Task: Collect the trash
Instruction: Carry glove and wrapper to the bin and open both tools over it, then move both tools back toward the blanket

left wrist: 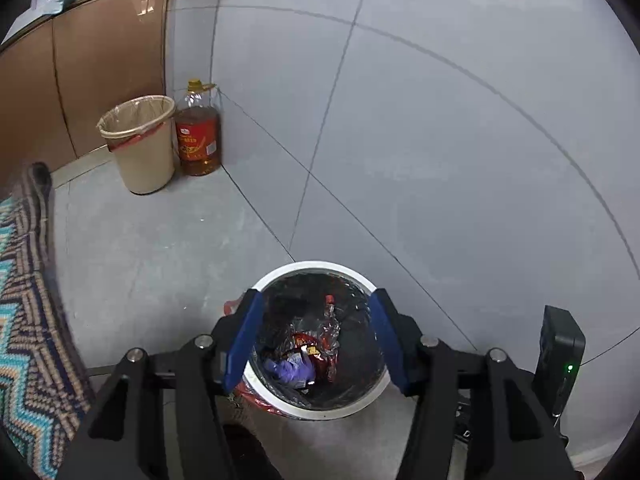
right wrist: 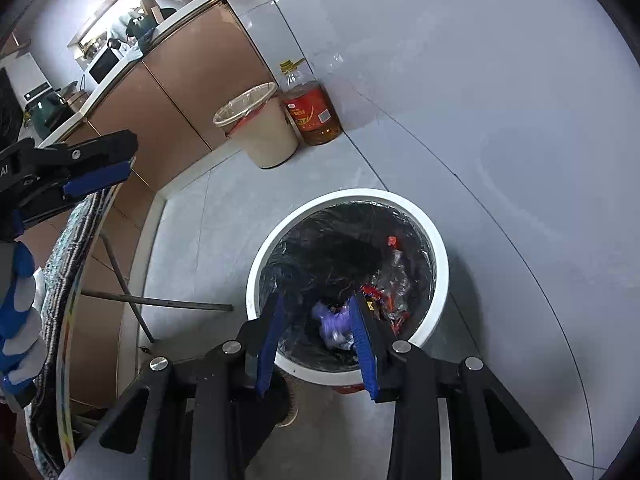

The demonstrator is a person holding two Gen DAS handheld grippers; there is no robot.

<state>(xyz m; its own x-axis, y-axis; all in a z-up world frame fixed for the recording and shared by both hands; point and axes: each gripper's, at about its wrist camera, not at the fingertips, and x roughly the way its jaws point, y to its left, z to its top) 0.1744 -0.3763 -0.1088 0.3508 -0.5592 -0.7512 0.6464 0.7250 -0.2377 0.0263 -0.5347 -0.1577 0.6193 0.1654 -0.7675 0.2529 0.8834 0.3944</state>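
A white-rimmed round trash bin [left wrist: 316,267] with a black liner stands on the grey floor; it also shows in the right wrist view [right wrist: 438,264]. Inside lie a purple glove [left wrist: 290,370], red wrappers [left wrist: 308,346] and a crushed clear bottle [left wrist: 330,316]. The glove [right wrist: 332,320] and the wrappers [right wrist: 390,304] also show in the right wrist view. My left gripper [left wrist: 316,300] is open and empty above the bin. My right gripper [right wrist: 316,300] is open and empty above the bin's near side. The left gripper's fingers [right wrist: 100,176] also show at the left of the right wrist view.
A beige bin [left wrist: 140,144] with a liner and an oil bottle [left wrist: 198,132] stand by the brown cabinets [left wrist: 80,72]. A table with a zigzag-patterned cloth [left wrist: 24,300] is at the left, its metal legs [right wrist: 132,300] near the bin. A cluttered counter [right wrist: 100,72] runs behind.
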